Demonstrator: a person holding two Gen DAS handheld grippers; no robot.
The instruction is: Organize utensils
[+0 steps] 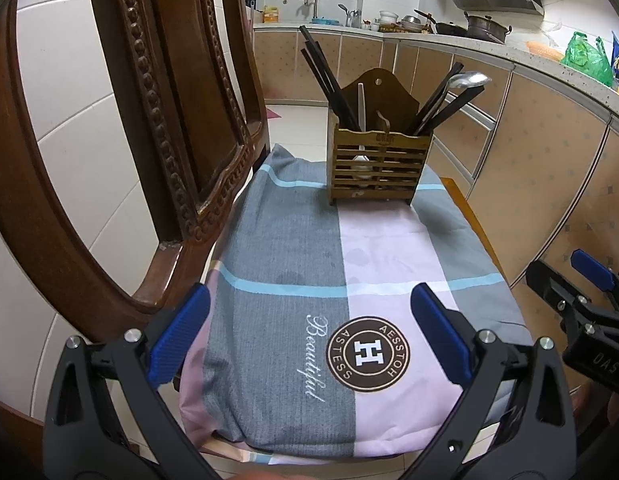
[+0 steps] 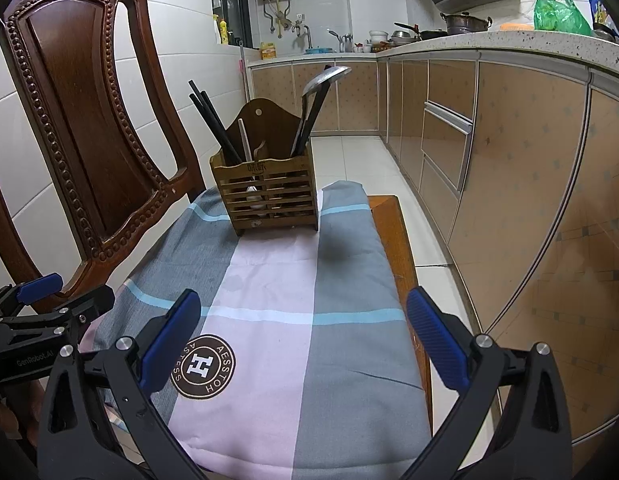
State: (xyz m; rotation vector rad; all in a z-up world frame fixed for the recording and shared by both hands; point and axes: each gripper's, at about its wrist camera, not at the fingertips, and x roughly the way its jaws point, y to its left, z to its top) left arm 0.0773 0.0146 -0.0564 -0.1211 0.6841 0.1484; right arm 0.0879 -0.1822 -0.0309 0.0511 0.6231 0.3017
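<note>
A wooden utensil holder (image 1: 379,160) with slatted walls is placed upright at the far edge of the cushion (image 1: 309,300), about in the middle of that edge. In its left compartment dark chopsticks (image 1: 325,76) are leaned toward the far left, and a white spoon (image 1: 362,120) is stood beside them with its bowl down behind the slats. In the right compartment more dark chopsticks (image 1: 441,108) and a metal spoon (image 1: 469,79) are leaned to the right, the spoon bowl being the highest part.

The cushion, checked in grey, pink and light blue with a round brown logo (image 1: 368,353), is laid on a wooden chair seat (image 2: 393,232); a strip of the seat is seen along the right edge of the cushion. The carved chair back (image 2: 81,128) is raised along the left edge. Between the holder and the near edge the cloth is seen bare.

The left gripper (image 1: 309,338) is held over the near edge, its blue fingers (image 1: 177,340) spread wide with nothing between them. The right gripper (image 2: 305,340) is held just beside it, near the near right corner, also spread wide and holding nothing. To the right of the chair, floor tiles (image 2: 357,160) and cabinets (image 2: 509,180) are seen.
</note>
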